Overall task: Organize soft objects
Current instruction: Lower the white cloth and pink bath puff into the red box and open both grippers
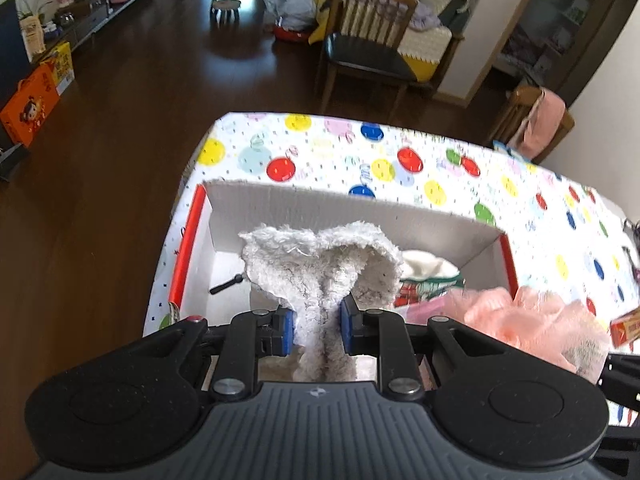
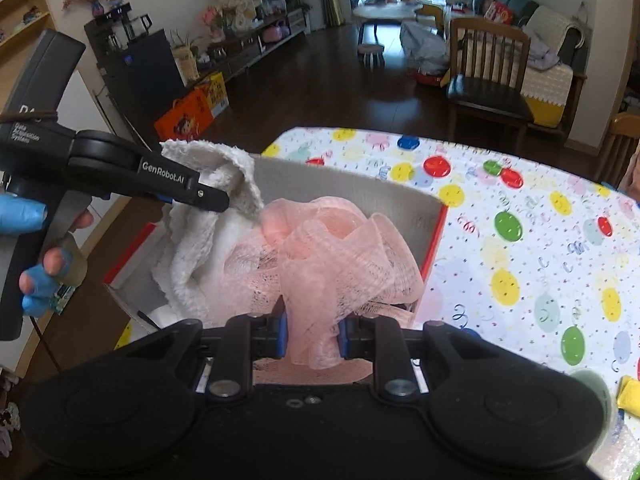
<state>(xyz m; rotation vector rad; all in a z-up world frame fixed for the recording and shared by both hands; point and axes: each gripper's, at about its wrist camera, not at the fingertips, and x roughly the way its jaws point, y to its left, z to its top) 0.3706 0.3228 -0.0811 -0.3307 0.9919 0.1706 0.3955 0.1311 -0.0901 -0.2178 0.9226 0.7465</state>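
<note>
Left gripper [image 1: 317, 330] clamped on towel [image 1: 320, 268], right gripper [image 2: 312, 334] on pink mesh [image 2: 340, 252], both over box [image 1: 360, 208].

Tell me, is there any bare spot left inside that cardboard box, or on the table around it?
Inside the box, the left end is mostly bare white floor beside the grey towel, apart from a small black stick. The right end is crowded with a white and green bundle. Beyond the box, the spotted tablecloth lies open toward the chairs.

Box floor [image 2: 140, 292] mostly hidden under cloths.
</note>
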